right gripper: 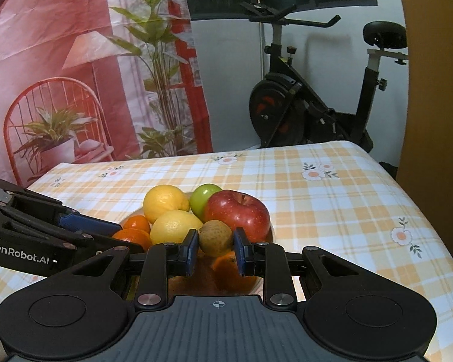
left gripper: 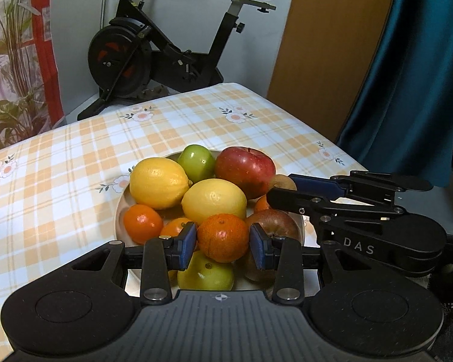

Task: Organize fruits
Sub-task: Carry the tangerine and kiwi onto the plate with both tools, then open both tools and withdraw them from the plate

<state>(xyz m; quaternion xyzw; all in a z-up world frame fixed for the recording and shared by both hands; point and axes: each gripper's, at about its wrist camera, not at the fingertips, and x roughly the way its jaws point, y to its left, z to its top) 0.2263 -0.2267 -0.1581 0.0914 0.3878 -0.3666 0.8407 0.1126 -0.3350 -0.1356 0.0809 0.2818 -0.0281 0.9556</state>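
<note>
Left wrist: left tongs [left gripper: 223,245] grip 1 orange [left gripper: 223,237] over plate [left gripper: 120,208] mid-table [left gripper: 60,166]; 2 lemons, 2 red apples, 2 green.

Right wrist: right tongs [right gripper: 216,247] clamp 1 kiwi [right gripper: 216,237], same plate.

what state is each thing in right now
left tongs: closed on the mandarin
right tongs: closed on the kiwi
plate: on the table, piled with fruit
red apple: whole, resting in the pile
two lemons: lying side by side on top
tablecloth: spread flat on the table
</note>
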